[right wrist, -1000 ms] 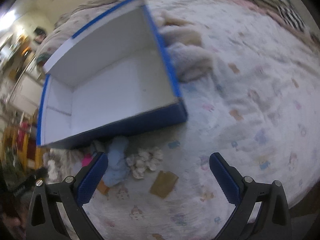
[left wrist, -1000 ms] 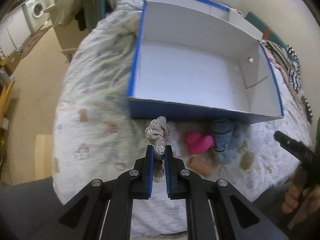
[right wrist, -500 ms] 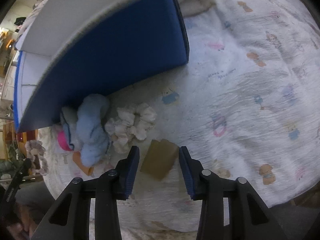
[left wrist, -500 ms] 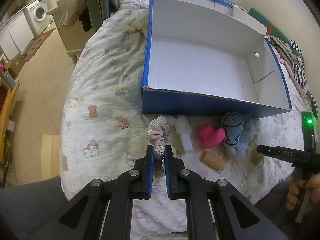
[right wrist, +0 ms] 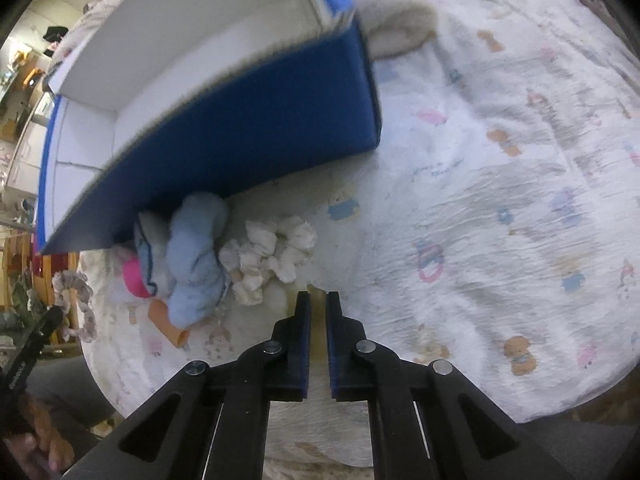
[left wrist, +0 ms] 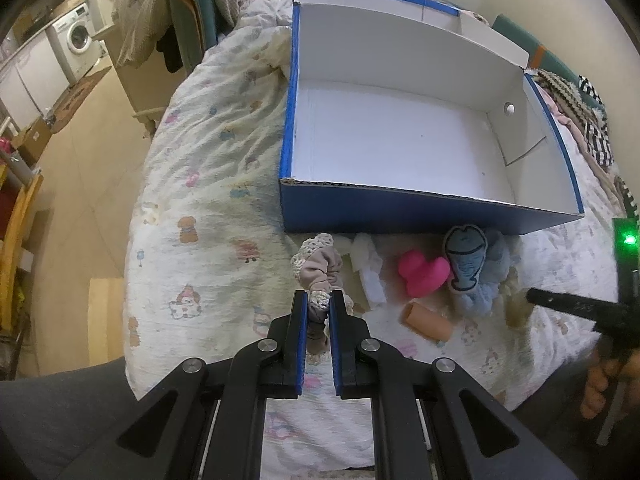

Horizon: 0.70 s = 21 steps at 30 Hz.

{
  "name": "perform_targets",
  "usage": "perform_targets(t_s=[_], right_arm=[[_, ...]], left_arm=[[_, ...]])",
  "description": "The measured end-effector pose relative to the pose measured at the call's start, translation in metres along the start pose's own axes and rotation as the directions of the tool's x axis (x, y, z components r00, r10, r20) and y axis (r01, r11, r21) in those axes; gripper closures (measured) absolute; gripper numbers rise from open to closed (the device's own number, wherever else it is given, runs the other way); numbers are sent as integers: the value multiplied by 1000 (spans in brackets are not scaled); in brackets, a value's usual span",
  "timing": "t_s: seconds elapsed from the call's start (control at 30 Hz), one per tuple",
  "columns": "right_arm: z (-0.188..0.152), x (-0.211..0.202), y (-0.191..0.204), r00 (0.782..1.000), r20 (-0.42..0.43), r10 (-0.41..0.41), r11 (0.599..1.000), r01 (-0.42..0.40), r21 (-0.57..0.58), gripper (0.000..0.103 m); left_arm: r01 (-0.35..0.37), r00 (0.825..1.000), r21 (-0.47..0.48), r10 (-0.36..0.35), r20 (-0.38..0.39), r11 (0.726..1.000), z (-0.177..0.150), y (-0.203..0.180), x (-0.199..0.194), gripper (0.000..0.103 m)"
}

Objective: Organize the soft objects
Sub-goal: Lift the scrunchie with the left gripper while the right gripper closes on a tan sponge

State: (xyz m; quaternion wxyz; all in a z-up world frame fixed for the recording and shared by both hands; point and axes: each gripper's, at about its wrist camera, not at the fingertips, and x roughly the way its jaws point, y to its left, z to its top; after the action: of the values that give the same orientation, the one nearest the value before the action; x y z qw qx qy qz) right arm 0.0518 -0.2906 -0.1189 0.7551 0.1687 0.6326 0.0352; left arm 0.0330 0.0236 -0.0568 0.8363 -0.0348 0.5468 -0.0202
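My left gripper (left wrist: 318, 299) is shut on a beige and cream scrunchie (left wrist: 320, 266) that hangs just above the bed in front of the blue box (left wrist: 400, 204), whose white inside is bare. My right gripper (right wrist: 318, 300) is shut on a tan flat piece (right wrist: 318, 322), mostly hidden between the pads; it also shows blurred in the left wrist view (left wrist: 518, 310). Beside the box lie a pink plush (left wrist: 422, 274), a blue fish plush (left wrist: 466, 264), a light blue soft toy (right wrist: 196, 256), a white scrunchie (right wrist: 272, 256) and an orange tube (left wrist: 426, 320).
All rests on a bed with a printed quilt (left wrist: 208, 200). A white folded cloth (left wrist: 370, 266) lies between the scrunchie and the pink plush. A cream fluffy item (right wrist: 400, 28) sits beyond the box's corner. Floor and a chair (left wrist: 188, 28) lie left of the bed.
My right gripper has come down and closed from wide open onto the tan piece. My left gripper has stayed shut on the scrunchie and drawn back a little from the box.
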Motion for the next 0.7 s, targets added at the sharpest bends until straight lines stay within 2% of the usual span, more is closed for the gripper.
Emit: perform_targets(t_s=[0.1, 0.2, 0.27, 0.43, 0.5, 0.7], right_arm=[[-2, -16, 4, 997, 71, 1, 1000, -1, -3, 95], [-3, -41, 11, 984, 178, 22, 999, -18, -26, 95], [-1, -58, 14, 968, 244, 61, 998, -52, -42, 95], [-7, -94, 16, 911, 387, 143, 990, -127, -65, 95], [-8, -102, 17, 893, 418, 166, 986, -150, -72, 95], [-6, -119, 18, 858, 460, 227, 974, -207, -95, 95]], left_arm=[[-13, 1000, -5, 13, 11, 1000, -1, 2, -2, 94], [-26, 999, -18, 26, 26, 1000, -2, 5, -4, 94], [-33, 999, -24, 34, 40, 999, -1, 5, -7, 94], [-52, 996, -25, 54, 71, 998, -1, 5, -13, 94], [-55, 995, -24, 57, 78, 998, -1, 4, -15, 94], [-74, 990, -8, 75, 122, 997, -5, 0, -28, 94]])
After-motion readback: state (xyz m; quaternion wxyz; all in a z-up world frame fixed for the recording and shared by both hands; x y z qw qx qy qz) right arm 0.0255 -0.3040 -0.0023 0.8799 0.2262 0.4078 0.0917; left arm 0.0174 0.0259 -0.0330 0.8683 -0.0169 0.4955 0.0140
